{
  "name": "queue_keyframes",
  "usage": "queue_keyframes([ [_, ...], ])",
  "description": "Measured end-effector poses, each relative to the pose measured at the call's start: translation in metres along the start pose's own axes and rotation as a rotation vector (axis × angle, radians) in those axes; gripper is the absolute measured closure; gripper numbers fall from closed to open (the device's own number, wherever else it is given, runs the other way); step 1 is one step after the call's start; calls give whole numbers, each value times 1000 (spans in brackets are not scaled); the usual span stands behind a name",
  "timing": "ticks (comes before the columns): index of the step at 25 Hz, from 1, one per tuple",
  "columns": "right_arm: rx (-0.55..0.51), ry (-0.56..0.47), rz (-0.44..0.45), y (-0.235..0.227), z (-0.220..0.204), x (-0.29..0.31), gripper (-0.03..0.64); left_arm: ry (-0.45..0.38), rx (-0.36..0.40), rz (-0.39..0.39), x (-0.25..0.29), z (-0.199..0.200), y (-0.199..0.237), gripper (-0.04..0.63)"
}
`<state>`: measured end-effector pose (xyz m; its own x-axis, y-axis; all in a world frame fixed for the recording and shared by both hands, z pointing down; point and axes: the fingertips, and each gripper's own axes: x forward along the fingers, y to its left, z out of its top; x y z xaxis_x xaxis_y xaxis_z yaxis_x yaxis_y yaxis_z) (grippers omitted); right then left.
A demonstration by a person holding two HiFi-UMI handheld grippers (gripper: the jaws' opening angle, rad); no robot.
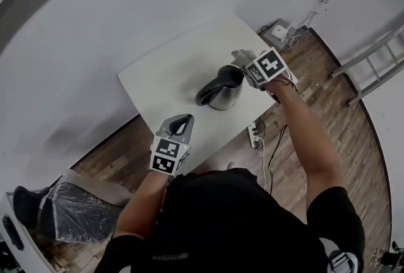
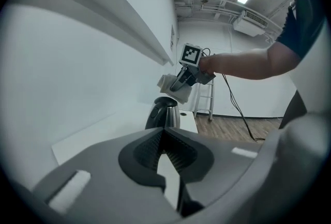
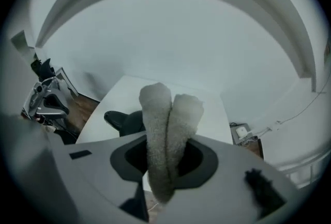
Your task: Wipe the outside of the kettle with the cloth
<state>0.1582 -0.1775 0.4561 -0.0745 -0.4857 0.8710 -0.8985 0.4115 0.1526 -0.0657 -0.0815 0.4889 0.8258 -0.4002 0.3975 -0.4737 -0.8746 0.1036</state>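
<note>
A steel kettle with a black lid and handle stands upright on the white table, towards its right side. My right gripper hovers just above and to the right of the kettle's top, shut on a folded pale cloth. In the right gripper view the cloth sticks up between the jaws and hides most of the kettle below. My left gripper sits at the table's near edge, left of the kettle and apart from it, shut on nothing. From the left gripper view, the kettle stands ahead under the cloth.
A power strip and cables lie on the wooden floor under the table's right edge. A white box sits on the floor by the far corner. A ladder leans at the right. A plastic-covered bundle lies at the bottom left.
</note>
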Motion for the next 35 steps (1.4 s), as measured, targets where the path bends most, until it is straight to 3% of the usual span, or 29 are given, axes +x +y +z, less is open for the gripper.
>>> queue_keyframes([
  [4, 14, 141, -74, -5, 7, 10, 522, -26, 35, -45, -8, -2, 21, 589],
  [8, 52, 240, -103, 1, 6, 9, 522, -23, -13, -96, -26, -22, 30, 589],
  [15, -16, 211, -99, 44, 27, 0, 522, -38, -65, -122, -47, -38, 36, 589],
  [19, 63, 96, -12, 76, 40, -8, 522, -48, -79, -108, -56, -38, 44, 589],
  [22, 283, -58, 146, 108, 43, -8, 522, -59, -103, -106, -60, -42, 41, 589],
  [24, 399, -127, 207, 121, 45, -1, 522, -61, -109, -108, -63, -44, 40, 589],
  [27, 595, -243, 236, 128, 43, 4, 522, -52, -122, -106, -71, -49, 41, 589],
  [31, 867, -522, 278, 139, 42, 11, 521, -55, -126, -85, -75, -52, 47, 589],
  [35, 913, -672, 299, 162, 39, 24, 522, -69, -129, -61, -73, -49, 52, 589],
])
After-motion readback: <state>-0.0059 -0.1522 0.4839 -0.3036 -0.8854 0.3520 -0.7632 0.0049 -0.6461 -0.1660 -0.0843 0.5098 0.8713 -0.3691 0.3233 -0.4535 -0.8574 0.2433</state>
